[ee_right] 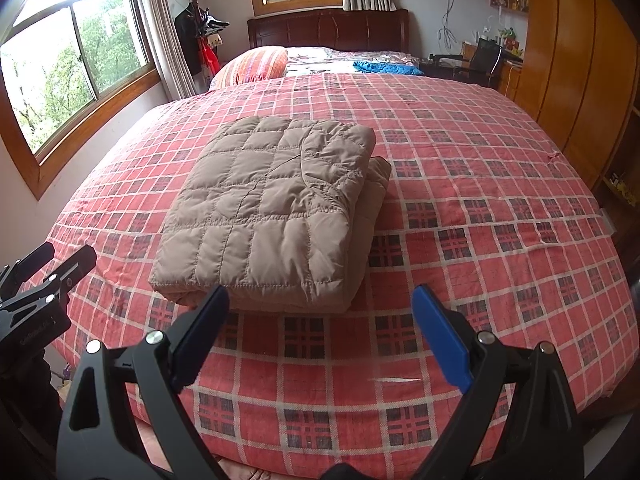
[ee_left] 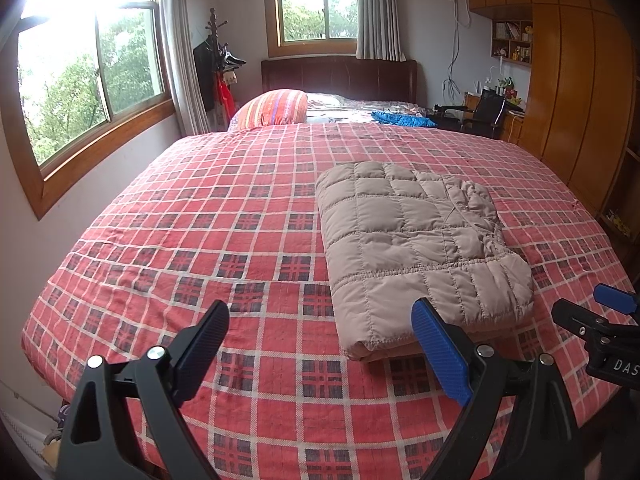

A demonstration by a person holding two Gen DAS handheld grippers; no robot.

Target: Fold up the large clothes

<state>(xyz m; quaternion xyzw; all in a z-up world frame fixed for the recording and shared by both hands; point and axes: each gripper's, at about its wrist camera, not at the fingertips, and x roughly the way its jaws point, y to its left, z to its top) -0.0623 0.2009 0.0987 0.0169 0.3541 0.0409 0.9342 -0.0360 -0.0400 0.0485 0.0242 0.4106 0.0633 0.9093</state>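
A beige quilted jacket (ee_left: 420, 248) (ee_right: 272, 208) lies folded into a thick rectangle on the red plaid bedspread (ee_left: 200, 220) (ee_right: 480, 200). My left gripper (ee_left: 320, 312) hangs open above the bed's near edge, left of the jacket's near corner, with nothing between its fingers. My right gripper (ee_right: 320, 298) is open too, just short of the jacket's near edge, holding nothing. In the left wrist view the right gripper (ee_left: 596, 304) shows at the right edge; in the right wrist view the left gripper (ee_right: 60, 258) shows at the left edge.
A striped pillow (ee_left: 276, 108) and a blue cloth (ee_left: 402, 118) lie at the head of the bed by the dark headboard (ee_left: 340, 76). Windows (ee_left: 88, 72) line the left wall; a wooden wardrobe (ee_left: 580, 80) stands on the right.
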